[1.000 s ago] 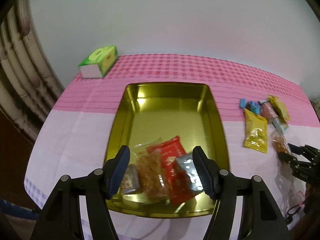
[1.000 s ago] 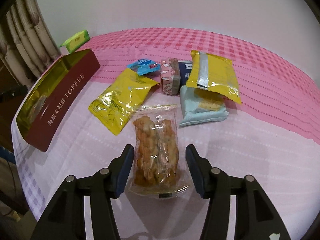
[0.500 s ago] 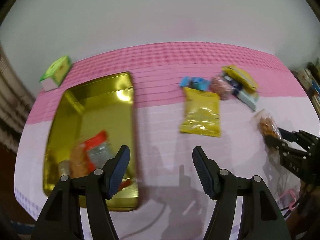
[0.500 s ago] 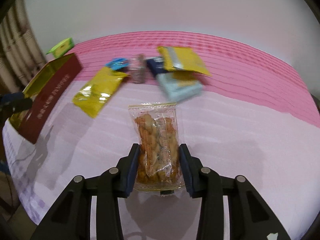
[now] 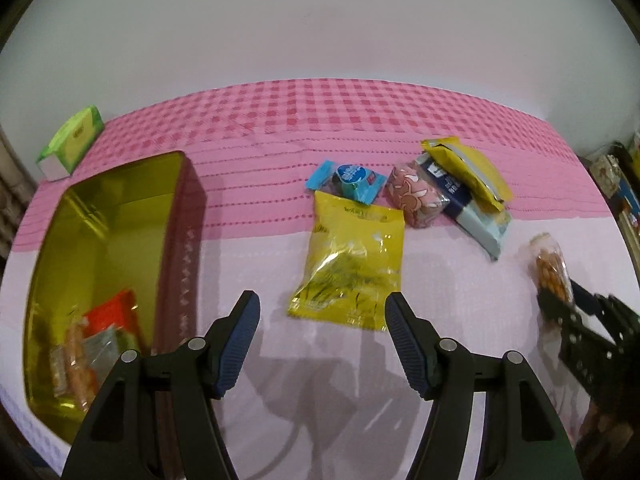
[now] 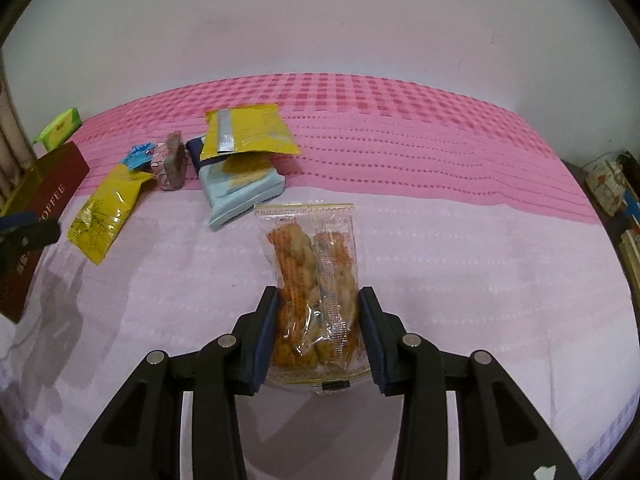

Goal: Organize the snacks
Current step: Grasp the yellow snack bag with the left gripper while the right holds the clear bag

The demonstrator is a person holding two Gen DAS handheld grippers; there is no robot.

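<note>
Risk of the clear twist-snack packet (image 6: 316,280) slipping on its way to the tin (image 5: 100,240).
I had the right gripper (image 6: 318,320) pinching only the packet's lower end, lifted over the tablecloth (image 6: 480,260), so slick film could slide out or the top flop against the tin's wall. My left gripper (image 5: 320,340) hung spread and empty near the yellow pouch (image 5: 352,264), possibly in the path.

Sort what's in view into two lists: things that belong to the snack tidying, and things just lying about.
Part of the job:
gold tin, some snacks already inside
clear twist-snack packet, held in the right gripper
yellow packet, ahead of the open left gripper
blue candy
pink packet
light blue packet
yellow foil pouch

Lying about:
green tissue box
</note>
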